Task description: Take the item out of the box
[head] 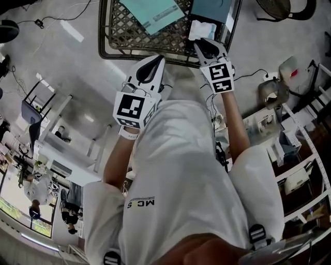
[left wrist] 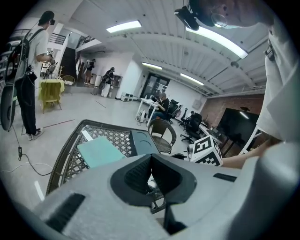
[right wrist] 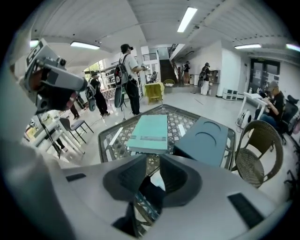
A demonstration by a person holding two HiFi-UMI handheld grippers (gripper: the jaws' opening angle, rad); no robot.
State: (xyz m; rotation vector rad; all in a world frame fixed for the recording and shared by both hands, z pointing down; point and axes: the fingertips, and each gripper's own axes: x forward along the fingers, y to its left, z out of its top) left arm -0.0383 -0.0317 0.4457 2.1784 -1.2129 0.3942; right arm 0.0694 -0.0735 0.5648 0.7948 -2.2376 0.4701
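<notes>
Wicker-lattice table (head: 105, 36) is spreading across the far side of the floor we are looking down on. Nearest us, the left gripper (head: 158, 63) is hovering short of the table's edge, its jaws drawn together on nothing. Further out, the right gripper (head: 209, 45) is hanging over the rim, jaws parted and pressing on nothing. A white item (head: 201, 29) is lying straight ahead of them, showing through their gap, just beside the dark teal box (head: 209, 9). We are judging the right gripper the nearer.
</notes>
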